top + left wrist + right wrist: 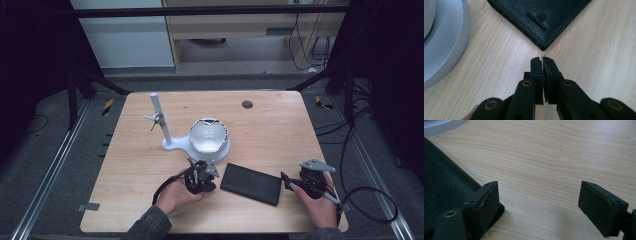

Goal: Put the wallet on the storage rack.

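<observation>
The desk (270, 130) is pale wood with fine straight grain, smooth and matt. The wallet (541, 17) looks like black pebbled leather with stitched edges. The stand (446, 50) is smooth white plastic. Both tongs (542, 60) (546, 205) are matt black, their pads (599, 207) rubbery and rough-edged.
</observation>
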Available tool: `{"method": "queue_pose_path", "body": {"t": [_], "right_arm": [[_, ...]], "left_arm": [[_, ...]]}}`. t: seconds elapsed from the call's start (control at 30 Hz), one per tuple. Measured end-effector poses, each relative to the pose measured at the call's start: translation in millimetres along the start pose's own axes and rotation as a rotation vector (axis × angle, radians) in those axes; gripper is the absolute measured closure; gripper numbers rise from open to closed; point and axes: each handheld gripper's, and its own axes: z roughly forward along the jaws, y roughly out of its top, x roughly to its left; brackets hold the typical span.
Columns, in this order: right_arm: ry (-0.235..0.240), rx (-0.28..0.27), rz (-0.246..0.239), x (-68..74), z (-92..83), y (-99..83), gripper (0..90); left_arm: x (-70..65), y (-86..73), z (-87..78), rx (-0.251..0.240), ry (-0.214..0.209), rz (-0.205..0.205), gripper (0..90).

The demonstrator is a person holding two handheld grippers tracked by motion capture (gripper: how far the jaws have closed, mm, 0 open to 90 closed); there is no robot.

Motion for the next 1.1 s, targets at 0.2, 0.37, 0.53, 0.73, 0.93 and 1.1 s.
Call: {"method": "queue_pose_path", "body": {"t": [0.2, 0.37, 0.53, 0.73, 0.93, 1.1], "right_arm": [[0.004, -0.001, -0.009, 1.0, -0.1, 0.2, 16.6], [0.007, -0.001, -0.009, 1.4, -0.6, 0.2, 16.3], [0.009, -0.001, -0.009, 1.6, -0.8, 0.2, 16.0], [0.011, -0.003, -0.007, 1.8, -1.1, 0.3, 15.9], [0.009, -0.007, -0.01, 1.4, -1.5, 0.5, 15.7], [0.011, -0.01, -0.012, 2.4, -1.7, 0.7, 15.5]], "left_arm": [[0.1, 6.4, 5.5, 0.018, -0.002, 0.006, 86.7], [0.2, 8.8, 8.0, 0.031, -0.002, 0.011, 86.8], [-1.5, 9.5, 11.5, 0.039, 0.0, 0.018, 86.7], [-1.7, 10.9, 14.4, 0.048, -0.003, 0.025, 86.7], [-1.4, 11.7, 14.3, 0.041, -0.004, 0.023, 86.7], [-1.5, 11.3, 14.4, 0.035, -0.005, 0.022, 86.6]]}}
